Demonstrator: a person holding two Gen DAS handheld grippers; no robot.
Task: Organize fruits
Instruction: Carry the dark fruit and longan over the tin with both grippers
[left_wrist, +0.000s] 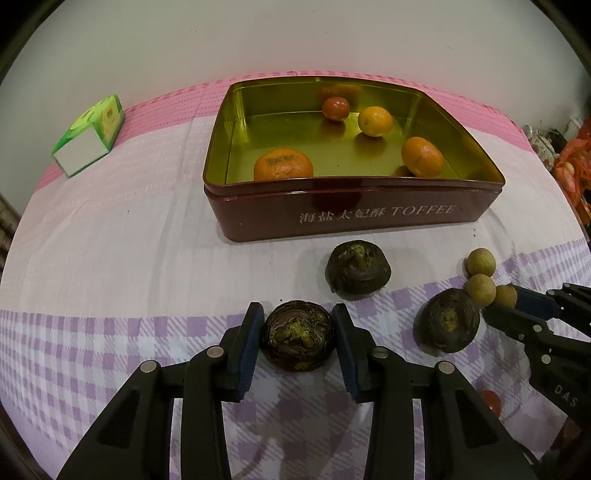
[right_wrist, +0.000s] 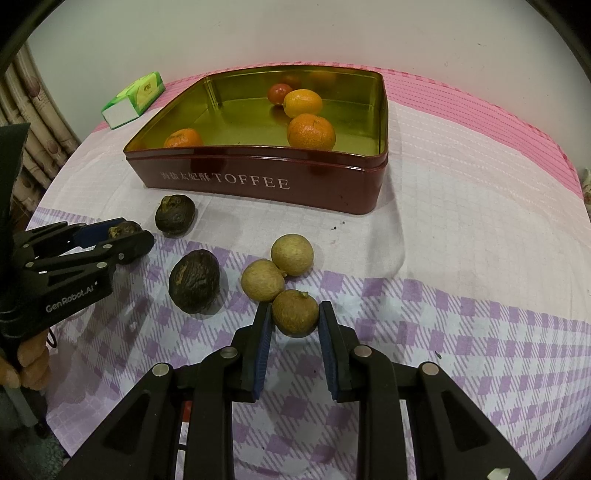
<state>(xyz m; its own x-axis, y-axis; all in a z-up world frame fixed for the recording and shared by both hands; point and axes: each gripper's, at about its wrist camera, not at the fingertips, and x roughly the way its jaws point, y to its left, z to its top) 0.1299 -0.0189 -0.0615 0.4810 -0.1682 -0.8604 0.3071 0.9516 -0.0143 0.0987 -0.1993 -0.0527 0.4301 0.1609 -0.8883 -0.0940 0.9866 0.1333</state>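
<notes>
While the left gripper (left_wrist: 298, 338) has its fingers (left_wrist: 248, 341) pressed on either side of a dark brown fruit (left_wrist: 298, 339) near the front edge of the desk (left_wrist: 129, 229), the right gripper (right_wrist: 295, 325) has its fingers (right_wrist: 263, 343) closed on a small tan fruit (right_wrist: 294, 312), also toward the front edge; both fruits appear to rest on the checked cloth, not yet lifted. Just beyond the tan fruit two more tan fruits (right_wrist: 280, 267) lie touching one another, and two more dark fruits (right_wrist: 184, 254) sit loose between the front edge and the tin. Farther back, toward the rear edge, the red toffee tin (left_wrist: 351, 214) holds four pieces: two mandarins (left_wrist: 283, 164), a yellow citrus (left_wrist: 375, 121) and a small red fruit (left_wrist: 335, 108). By this count, four pieces are put away and six are left outside, two of those gripped; the task looks under halfway done.
</notes>
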